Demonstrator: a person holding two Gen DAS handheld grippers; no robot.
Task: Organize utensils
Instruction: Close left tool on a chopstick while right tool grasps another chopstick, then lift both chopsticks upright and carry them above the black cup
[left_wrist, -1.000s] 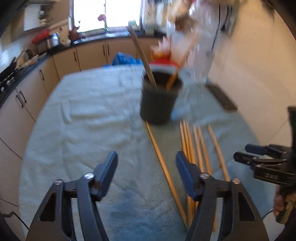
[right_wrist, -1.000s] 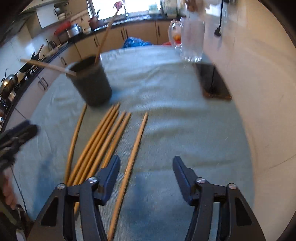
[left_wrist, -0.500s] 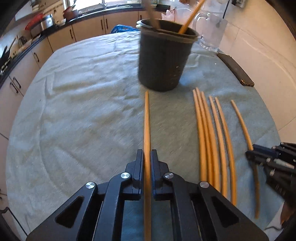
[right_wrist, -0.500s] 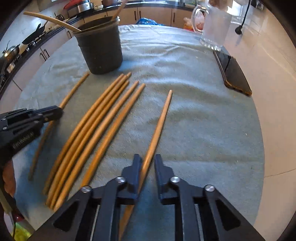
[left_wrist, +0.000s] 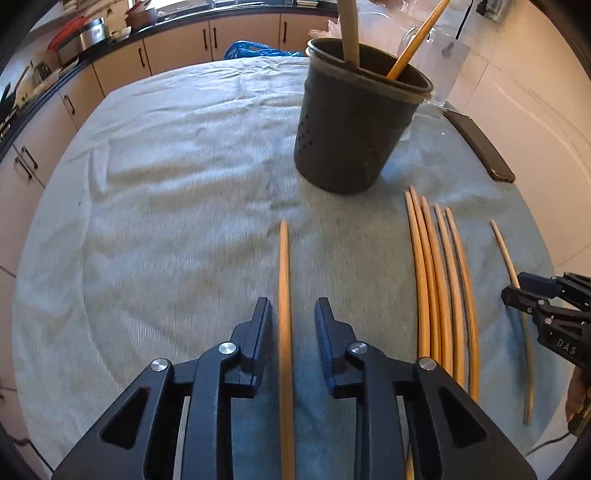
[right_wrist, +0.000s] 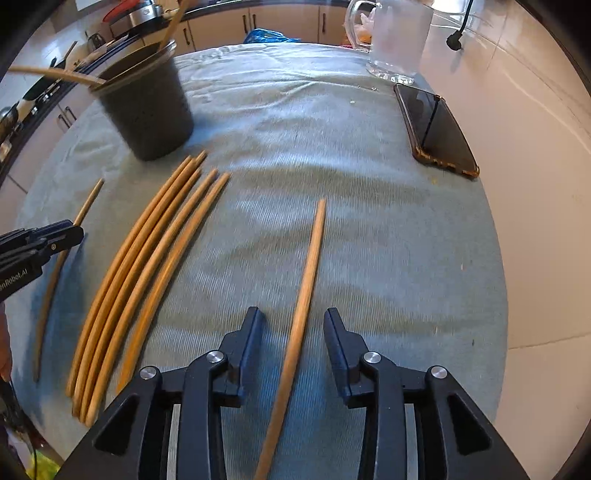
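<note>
Both the left gripper (left_wrist: 291, 314) and right gripper (right_wrist: 293, 321) have just been opening; each straddles, without touching, a long thin wooden stick (left_wrist: 284, 295) on the cloth-covered bench (left_wrist: 166, 184). Five more sticks (right_wrist: 147, 266) lie between them, near the dark pot (left_wrist: 351, 129).

A pale grey-green ribbed cloth (left_wrist: 166, 192) covers the surface, with a bluish patch at the bottom centre of the frame. The long thin wooden sticks (left_wrist: 436, 280) are honey-orange; one at far right (left_wrist: 504, 251) is paler, straw-coloured. The round plastic holder (left_wrist: 354, 125) at upper centre is dark charcoal, dotted with small holes. Both hand-held grippers are black with dark blue pads (right_wrist: 332, 332). The flat phone (right_wrist: 436, 125) is glossy black, cased in amber-brown. The cabinets (left_wrist: 177, 48) are cream.
</note>
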